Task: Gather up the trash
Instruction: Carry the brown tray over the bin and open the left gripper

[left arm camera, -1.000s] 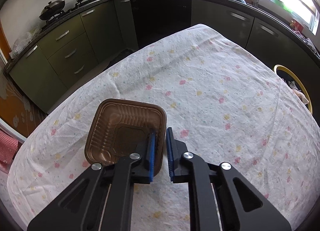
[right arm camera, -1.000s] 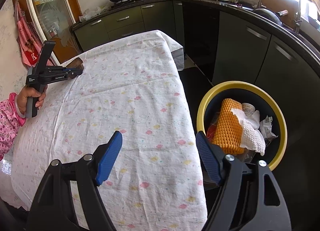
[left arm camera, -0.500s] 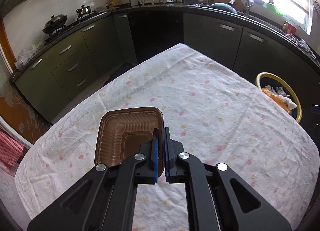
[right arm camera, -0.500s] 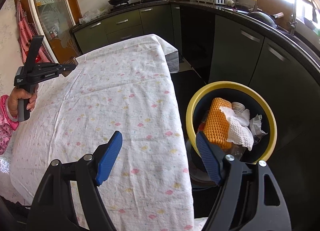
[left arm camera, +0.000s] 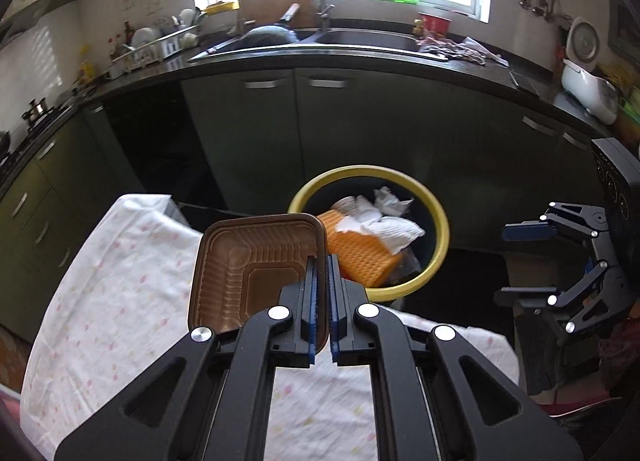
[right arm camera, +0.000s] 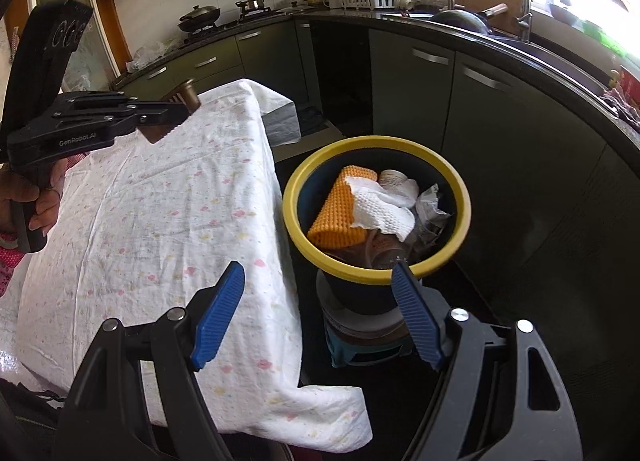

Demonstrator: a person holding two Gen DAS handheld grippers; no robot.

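Blue-padded left gripper (left arm camera: pixel 321 301) pinching the right wall of the brown plastic tray (left arm camera: pixel 256 273), pads pressed nearly together with only that thin wall between them. Carrying the tray raised above the flowered tablecloth (left arm camera: pixel 120 293), near the table's corner, open side facing the camera, far edge overlapping the yellow-rimmed trash bin (left arm camera: pixel 440 221) in the left wrist view. Not yet hanging over the bin itself, judging from the right wrist view, where the left gripper (right arm camera: pixel 172 113) is sitting above the far part of the table, well apart from the bin (right arm camera: pixel 460 197). Bin already holding an orange mesh pad (right arm camera: pixel 340 201), white paper towel (right arm camera: pixel 380 209) and crumpled wrappers (filling it close to the rim). Right gripper (right arm camera: pixel 316 313) hovering spread wide and carrying nothing, low beside the table edge, aimed toward the bin. Risks from here: gripping so near the tray's edge, flimsy plastic flexing or twisting out of the pads during the swing; letting go too early, dropping the tray onto the cloth or the dark floor short of the rim; landing it flat on the heaped trash and having it slide off; catching the yellow rim and tipping the bin off the small stand beneath it (right arm camera: pixel 360 337).
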